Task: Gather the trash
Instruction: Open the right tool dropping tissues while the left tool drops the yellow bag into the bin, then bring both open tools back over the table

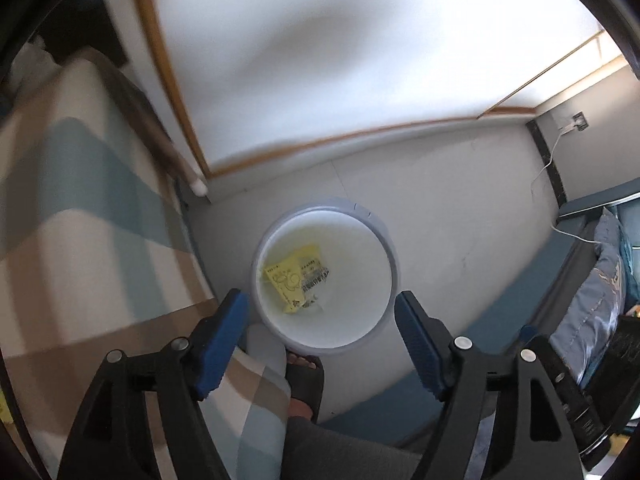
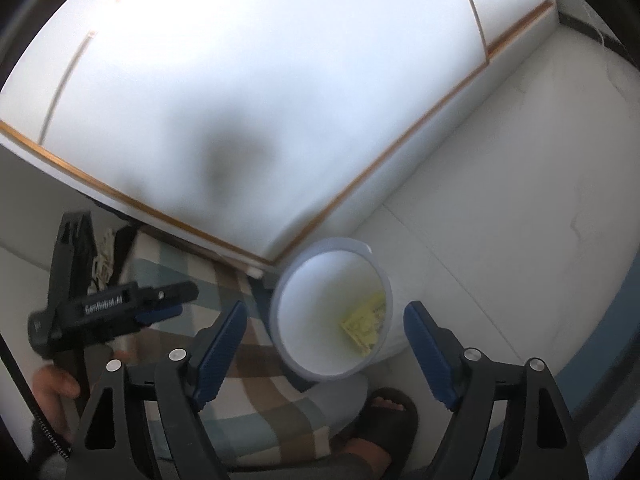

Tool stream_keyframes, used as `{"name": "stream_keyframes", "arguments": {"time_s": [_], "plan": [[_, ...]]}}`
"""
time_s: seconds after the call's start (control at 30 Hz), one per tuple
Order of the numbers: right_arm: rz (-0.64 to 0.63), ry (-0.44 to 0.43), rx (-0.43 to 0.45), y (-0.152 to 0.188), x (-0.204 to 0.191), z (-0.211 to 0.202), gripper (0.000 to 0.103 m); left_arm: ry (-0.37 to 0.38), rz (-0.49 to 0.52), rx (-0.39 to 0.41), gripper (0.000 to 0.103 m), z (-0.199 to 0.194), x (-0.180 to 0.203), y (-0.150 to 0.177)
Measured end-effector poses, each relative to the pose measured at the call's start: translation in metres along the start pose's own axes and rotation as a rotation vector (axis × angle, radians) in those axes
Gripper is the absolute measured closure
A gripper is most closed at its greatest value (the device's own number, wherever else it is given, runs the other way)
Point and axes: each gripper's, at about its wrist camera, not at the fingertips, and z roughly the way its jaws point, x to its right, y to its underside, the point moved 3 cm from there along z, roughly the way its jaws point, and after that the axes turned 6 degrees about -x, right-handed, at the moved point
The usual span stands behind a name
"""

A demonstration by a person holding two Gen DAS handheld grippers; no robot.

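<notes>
Left wrist view: your left gripper [image 1: 320,312] points steeply down at a round white bin [image 1: 325,277] standing on the pale floor [image 1: 460,220]. Its blue pads stand wide apart with nothing between them; one pad sits at 7 o'clock of the bin's rim, the other at 4 o'clock, so the bin's mouth lies straight ahead, framed by the jaws. Inside the bin, on its floor, lies a yellow wrapper [image 1: 294,278], left of centre, its long axis running from about 1 o'clock to 7 o'clock. A checked blanket [image 1: 80,216] covers a bed at 9 o'clock. A foot in a dark sandal [image 1: 306,376] rests just below the bin, at 6 o'clock.

Right wrist view: your right gripper [image 2: 324,344] also points down, less steeply, and its pads are likewise spread wide and empty. The bin tilts away in this view, and the yellow wrapper shows low against its right inner wall, at about 4 o'clock within the opening. The left gripper appears at 9 o'clock, held by a hand [image 2: 52,384] above the blanket; from this side its jaws cannot be read.

The wrapper looks already binned. No other trash shows in either view, so the next pickup would have to be found elsewhere; both grippers are free, and neither is plainly nearer to anything.
</notes>
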Motion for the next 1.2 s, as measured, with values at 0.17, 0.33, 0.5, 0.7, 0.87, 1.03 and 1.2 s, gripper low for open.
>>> {"name": "stream_keyframes", "arguments": {"time_s": [0.17, 0.33, 0.5, 0.7, 0.87, 1.03, 1.2], "plan": [[-0.094, 0.002, 0.115, 0.001, -0.039, -0.057, 0.017, 0.002, -0.019, 0.107, 0.030, -0.056, -0.016, 0.025], [-0.147, -0.047, 0.208, 0.011, -0.088, -0.108, 0.007, -0.066, -0.098, 0.263, 0.030, -0.129, -0.051, 0.061], [-0.242, -0.106, 0.192, 0.034, -0.153, -0.135, 0.007, -0.114, -0.183, 0.441, 0.029, -0.192, -0.092, 0.100], [-0.415, -0.159, 0.232, 0.069, -0.229, -0.152, 0.007, -0.135, -0.216, 0.584, 0.022, -0.248, -0.134, 0.139], [-0.507, -0.212, 0.240, 0.097, -0.270, -0.147, 0.007, -0.155, -0.256, 0.677, 0.020, -0.267, -0.153, 0.173], [-0.615, -0.265, 0.256, 0.127, -0.300, -0.130, 0.006, -0.218, -0.296, 0.741, 0.011, -0.279, -0.177, 0.199], [-0.696, -0.287, 0.239, 0.147, -0.325, -0.112, 0.005, -0.283, -0.382, 0.787, 0.003, -0.280, -0.202, 0.214]]}}
